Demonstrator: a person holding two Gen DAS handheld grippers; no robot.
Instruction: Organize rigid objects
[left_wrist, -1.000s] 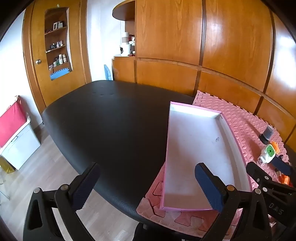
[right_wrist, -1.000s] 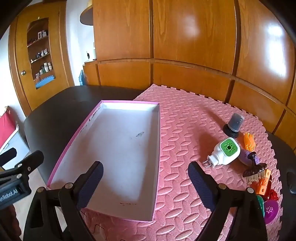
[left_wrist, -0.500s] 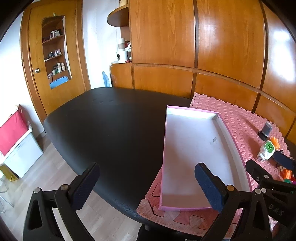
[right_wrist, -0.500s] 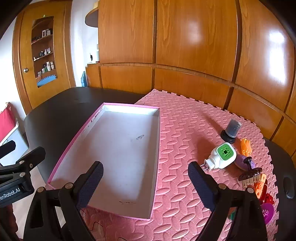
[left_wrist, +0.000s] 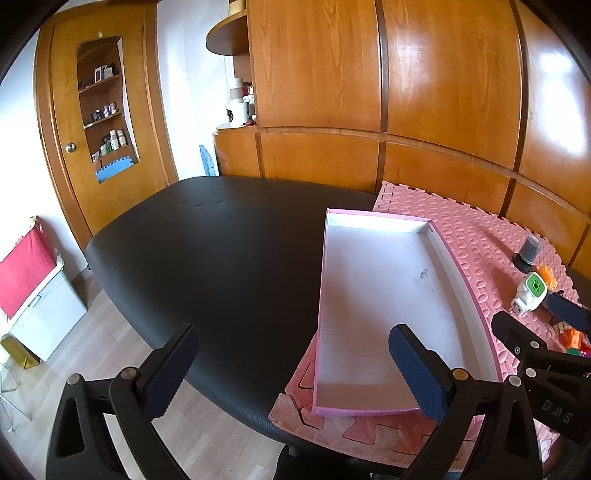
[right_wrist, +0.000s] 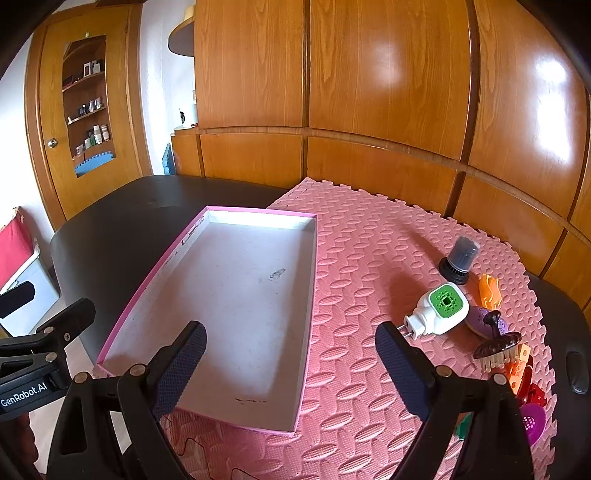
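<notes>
A shallow pink-rimmed white box (right_wrist: 236, 291) (left_wrist: 384, 295) lies empty on a pink foam mat (right_wrist: 369, 258). Right of it sit small items: a white plug-in with a green face (right_wrist: 439, 310) (left_wrist: 530, 291), a dark capped bottle (right_wrist: 460, 260) (left_wrist: 528, 253), an orange clip (right_wrist: 488, 290), a purple piece (right_wrist: 484, 321) and a brown brush (right_wrist: 498, 345). My right gripper (right_wrist: 291, 358) hangs open above the box's near right edge, holding nothing. My left gripper (left_wrist: 295, 367) stands open over the table's front edge, left of the box.
The mat covers the right part of a black padded table (left_wrist: 207, 251). Wooden wall panels (right_wrist: 369, 92) stand close behind. A door with shelves (left_wrist: 99, 122) and a red-and-white bin (left_wrist: 33, 288) are on the left, over wood flooring.
Both grippers have risen and tilted up a little, so the box and small items sit lower in each view. Nothing on the table has moved.
</notes>
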